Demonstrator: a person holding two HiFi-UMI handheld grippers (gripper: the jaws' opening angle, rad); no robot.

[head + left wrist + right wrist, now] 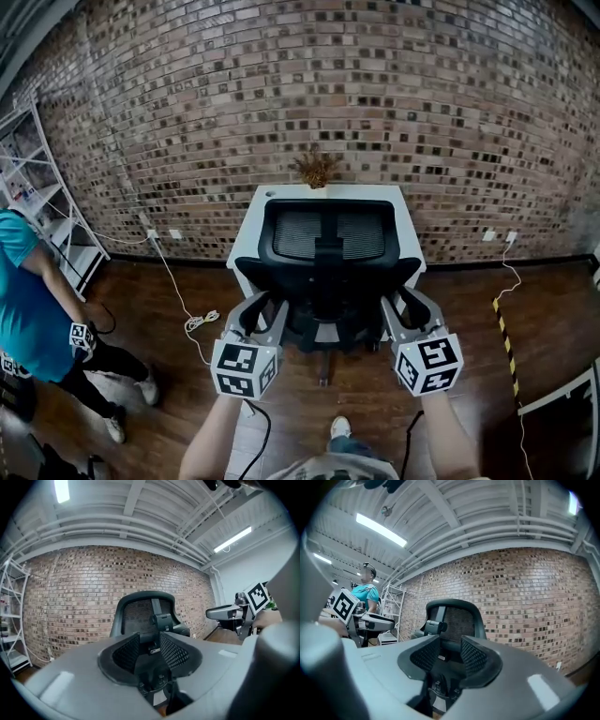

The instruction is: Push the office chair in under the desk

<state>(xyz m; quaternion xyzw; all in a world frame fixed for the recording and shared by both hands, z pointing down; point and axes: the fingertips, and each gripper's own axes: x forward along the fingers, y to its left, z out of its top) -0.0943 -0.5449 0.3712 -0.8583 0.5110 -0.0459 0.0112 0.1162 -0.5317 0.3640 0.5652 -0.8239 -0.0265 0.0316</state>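
Red-brown brick wall (394,94), rough with mixed dark and pale bricks, runs behind the chair. Dark wooden plank floor (534,347) lies under it and on all sides.

A white flat-topped desk (375,192) stands just beyond the chair, backed against the wall.

The black office chair (328,234) has a curved mesh back on a hard plastic frame, with a thick centre spine. It faces the desk; its back is level with the desk's near edge, its base out on the floor on my side.

A white wire-frame shelving unit (47,187) is well left of the chair. A person in a teal shirt (23,300) is also to its left, nearer me.

My left gripper (258,314) sits just left of the chair back, grey smooth plastic; its jaws stand apart, clamping nothing, black knobbly pads (171,651) facing each other. My right gripper (410,314) is just right of the chair back, jaws likewise parted and empty.

A dry brown spiky plant (317,169) sits beyond the chair, at the desk's far edge. A thin white cable (192,322) is coiled on the floor left of the chair.
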